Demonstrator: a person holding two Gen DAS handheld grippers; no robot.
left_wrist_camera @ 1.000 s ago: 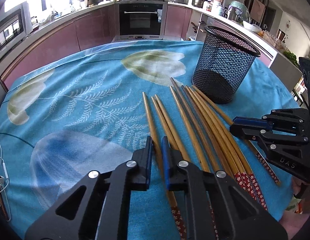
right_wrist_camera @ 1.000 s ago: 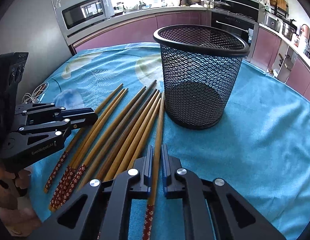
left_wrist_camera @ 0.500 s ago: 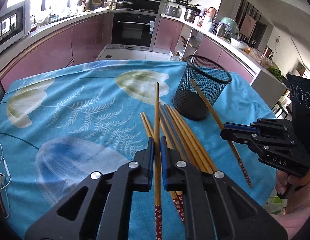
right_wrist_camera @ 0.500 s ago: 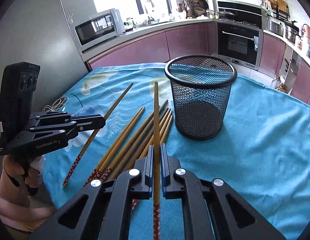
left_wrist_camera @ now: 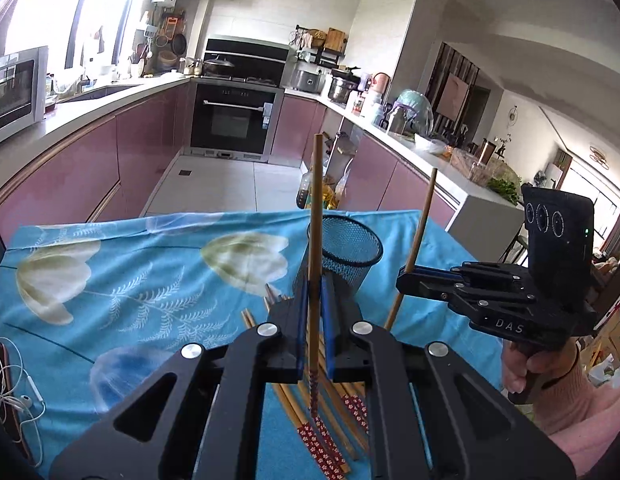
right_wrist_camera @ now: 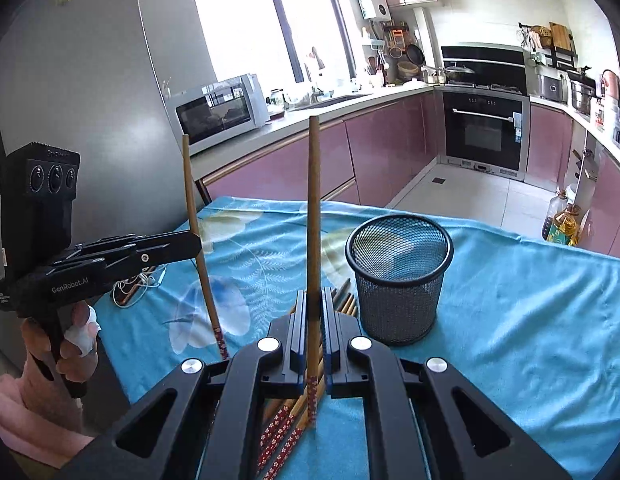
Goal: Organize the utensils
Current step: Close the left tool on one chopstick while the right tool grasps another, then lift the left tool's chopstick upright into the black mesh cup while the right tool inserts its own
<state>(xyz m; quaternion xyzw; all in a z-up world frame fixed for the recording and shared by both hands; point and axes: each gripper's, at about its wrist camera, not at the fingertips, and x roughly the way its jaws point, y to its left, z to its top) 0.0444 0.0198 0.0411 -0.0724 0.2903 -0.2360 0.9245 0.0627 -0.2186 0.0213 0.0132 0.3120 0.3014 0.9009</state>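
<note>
The loose chopsticks (left_wrist_camera: pixel 329 436) left on the bench (right_wrist_camera: pixel 529 320) are largely hidden behind the gripper bodies; only their red-patterned ends and a few tips show. Each gripper has one slim wooden chopstick pinched between closed jaws, raised off the cloth with its tip pointing up. The left gripper (left_wrist_camera: pixel 313 300) grips its chopstick (left_wrist_camera: pixel 315 220) low on the shaft, the right gripper (right_wrist_camera: pixel 313 312) likewise its own chopstick (right_wrist_camera: pixel 313 216). The round black mesh holder (right_wrist_camera: pixel 397 280) stands upright just beside the pile on the blue floral cloth.
</note>
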